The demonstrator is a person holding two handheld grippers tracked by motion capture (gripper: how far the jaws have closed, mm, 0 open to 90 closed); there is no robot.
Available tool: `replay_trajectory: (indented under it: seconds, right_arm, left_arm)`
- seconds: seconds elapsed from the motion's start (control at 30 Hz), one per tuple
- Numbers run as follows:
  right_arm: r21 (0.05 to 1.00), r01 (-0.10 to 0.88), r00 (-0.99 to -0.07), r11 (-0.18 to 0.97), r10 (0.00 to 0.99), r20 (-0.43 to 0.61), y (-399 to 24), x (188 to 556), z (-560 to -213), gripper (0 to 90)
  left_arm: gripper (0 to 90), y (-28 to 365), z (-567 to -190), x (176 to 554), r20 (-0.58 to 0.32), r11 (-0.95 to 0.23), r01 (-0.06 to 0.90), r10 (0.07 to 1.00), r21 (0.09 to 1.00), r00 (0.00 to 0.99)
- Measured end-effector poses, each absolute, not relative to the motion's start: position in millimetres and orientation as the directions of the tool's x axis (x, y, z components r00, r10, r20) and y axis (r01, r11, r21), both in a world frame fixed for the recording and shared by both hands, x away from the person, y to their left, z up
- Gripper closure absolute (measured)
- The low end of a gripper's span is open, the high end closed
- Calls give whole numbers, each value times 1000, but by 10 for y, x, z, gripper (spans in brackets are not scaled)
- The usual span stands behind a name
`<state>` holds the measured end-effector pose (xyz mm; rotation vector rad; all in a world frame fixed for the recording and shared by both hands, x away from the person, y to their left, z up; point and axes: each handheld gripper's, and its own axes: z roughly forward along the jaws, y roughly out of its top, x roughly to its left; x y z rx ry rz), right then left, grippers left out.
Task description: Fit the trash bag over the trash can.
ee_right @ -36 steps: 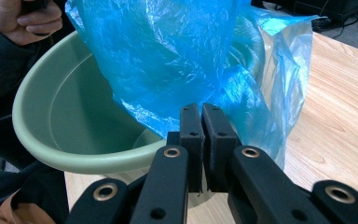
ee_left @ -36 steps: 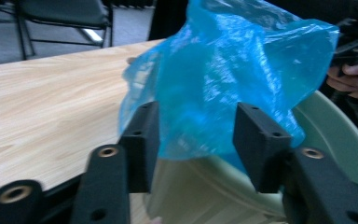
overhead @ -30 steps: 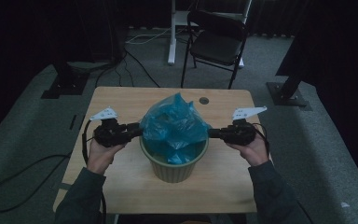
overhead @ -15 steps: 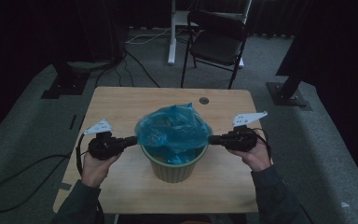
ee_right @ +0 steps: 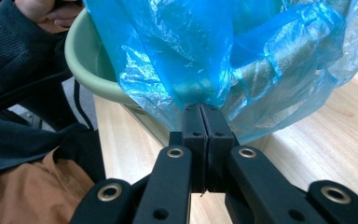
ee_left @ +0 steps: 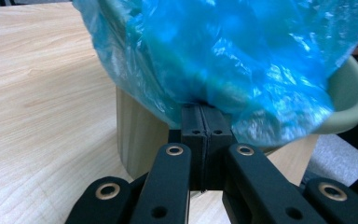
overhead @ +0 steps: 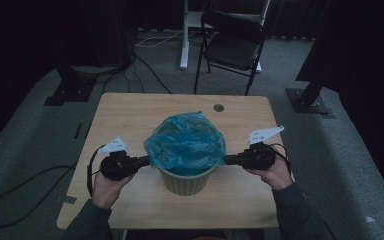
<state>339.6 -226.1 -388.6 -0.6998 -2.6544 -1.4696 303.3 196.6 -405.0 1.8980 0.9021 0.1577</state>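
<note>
Jaws of the left gripper point(ee_left: 204, 122) and right gripper point(ee_right: 203, 119) are pressed together, each pinching the crinkled blue plastic bag point(overhead: 186, 142) draped over the pale green round bin point(overhead: 186, 181) mid-table point(overhead: 130, 112).

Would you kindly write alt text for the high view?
Two hand-held grippers, left gripper and right gripper, pinch opposite edges of a crinkled blue plastic bag lining a pale green round bin on a light wooden table.
</note>
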Motion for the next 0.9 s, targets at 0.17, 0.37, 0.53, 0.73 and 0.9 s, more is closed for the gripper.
replay_trajectory:
  seconds: [0.17, 0.37, 0.53, 0.73, 0.9]
  right_arm:
    - [801, 417, -882, 429, 405, 243, -2235, 3507, -3891, 894]
    - [811, 444, -863, 381, 426, 272, -2225, 3635, -3902, 895]
    - [815, 444, -854, 372, 451, 259, -2185, 3726, -3897, 895]
    - [814, 456, -840, 360, 476, 260, -2205, 3817, -3943, 894]
    - [804, 465, -837, 370, 480, 264, -2207, 3815, -4018, 893]
  left_arm:
    - [896, 1953, -4042, 3193, -269, -209, 528, 675, 823, 687]
    - [896, 1896, -4040, 3360, -247, -212, 522, 697, 826, 674]
    - [895, 1825, -4042, 3494, -239, -201, 519, 714, 831, 659]
    - [889, 1835, -4093, 3536, -257, -175, 521, 714, 835, 651]
    - [883, 1881, -4144, 3475, -251, -179, 521, 719, 834, 648]
